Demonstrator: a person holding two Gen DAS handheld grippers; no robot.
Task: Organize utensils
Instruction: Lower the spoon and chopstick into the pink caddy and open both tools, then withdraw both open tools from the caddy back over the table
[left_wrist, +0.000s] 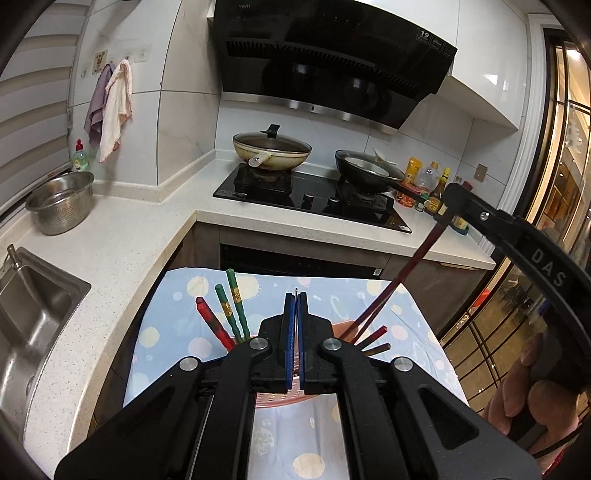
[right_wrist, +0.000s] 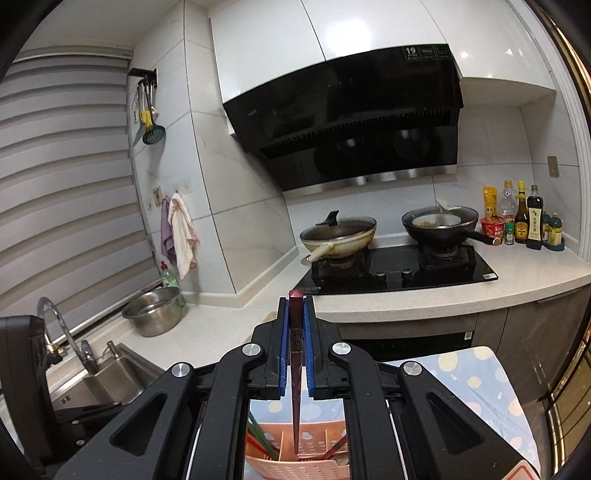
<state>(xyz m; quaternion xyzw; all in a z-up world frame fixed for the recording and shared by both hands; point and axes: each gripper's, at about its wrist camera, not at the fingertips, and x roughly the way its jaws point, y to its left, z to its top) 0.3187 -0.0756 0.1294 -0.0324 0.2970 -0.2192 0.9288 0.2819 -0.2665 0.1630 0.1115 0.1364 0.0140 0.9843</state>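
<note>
Left claw (left_wrist: 296, 325), seen from its own camera, has its two blue-lined jaws pressed nearly together, with only a thin edge of the pink basket (left_wrist: 343, 328) showing in the slit between them; it appears clamped on the basket's rim. Just to the left of this claw, two green chopsticks (left_wrist: 231, 306) and a red chopstick (left_wrist: 214, 323) stand tilted out of the basket. Just to its right, two short dark stick ends (left_wrist: 376, 341) poke out sideways. Beneath it lies a light blue cloth (left_wrist: 177, 314) with pale dots, spread over the desk. Up and to the right, the right claw (left_wrist: 448, 205) comes in from the side, closed on the upper end of a long dark red chopstick (left_wrist: 402, 277) that slants down into the basket beside the left claw.

Right claw (right_wrist: 296, 332), in its own view, is closed to a narrow gap and grips the dark red chopstick (right_wrist: 296, 369) between its blue pads. That chopstick runs straight down between the jaws, and its thin tip sits inside a middle compartment of the pink basket (right_wrist: 317, 446) directly below. In the basket's compartment to the left of the tip are green and red sticks; to the right, a brown one leans. Part of the left claw's black body (right_wrist: 22, 369) shows at the far left edge, in front of the sink (right_wrist: 110, 373).
</note>
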